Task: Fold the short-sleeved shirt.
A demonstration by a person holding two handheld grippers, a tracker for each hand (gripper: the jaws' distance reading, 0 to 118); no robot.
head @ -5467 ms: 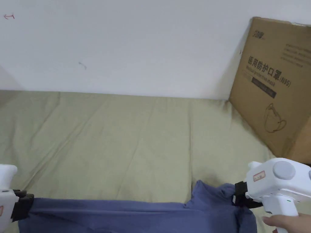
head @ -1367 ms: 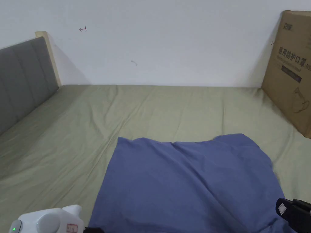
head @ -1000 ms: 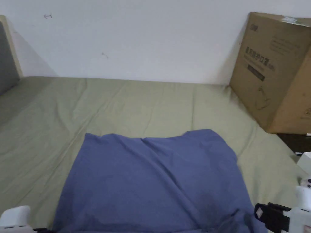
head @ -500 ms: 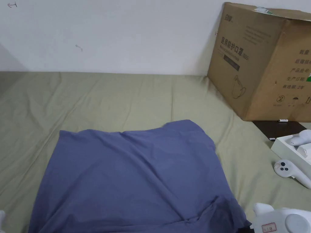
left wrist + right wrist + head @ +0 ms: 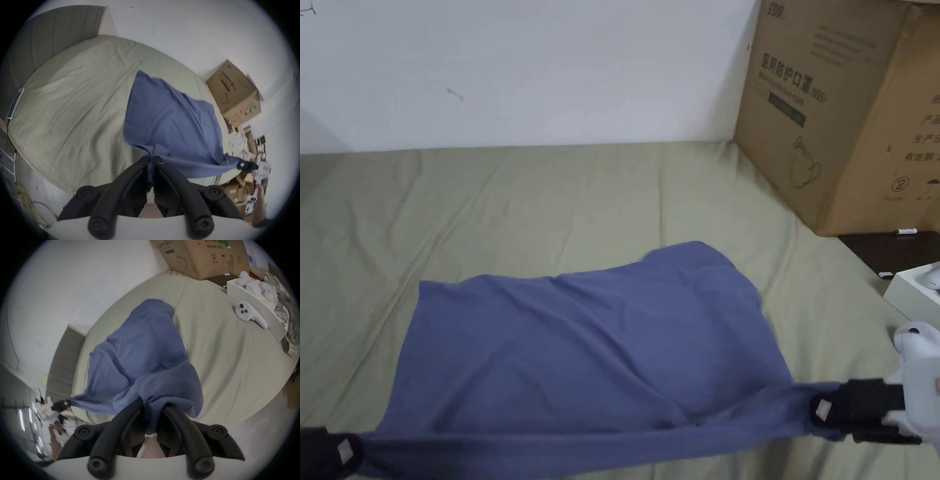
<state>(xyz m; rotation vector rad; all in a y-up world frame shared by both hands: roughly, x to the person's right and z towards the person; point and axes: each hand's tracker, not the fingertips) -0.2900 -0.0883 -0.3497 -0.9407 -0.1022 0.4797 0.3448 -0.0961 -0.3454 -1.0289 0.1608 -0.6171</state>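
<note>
A blue short-sleeved shirt (image 5: 594,350) lies spread on the green bed sheet (image 5: 550,200), its far part flat and its near edge lifted. That near edge is pulled taut between my two grippers. My left gripper (image 5: 350,451) is at the bottom left, shut on the shirt's near left corner. Its own view has the jaws closed on the shirt (image 5: 170,116) at the left gripper (image 5: 151,160). My right gripper (image 5: 820,409) is shut on the near right corner. In the right gripper view, bunched cloth of the shirt (image 5: 138,353) drapes over the right gripper (image 5: 151,405).
A large cardboard box (image 5: 844,106) stands at the bed's far right corner against the white wall. A white tray (image 5: 240,287) and a white controller (image 5: 248,314) lie on the right side. A phone (image 5: 16,103) rests near the grey headboard (image 5: 56,32) on the left.
Both grippers have closed on the shirt's near corners and pulled its near edge taut and slightly up. The head camera has turned to the right.
</note>
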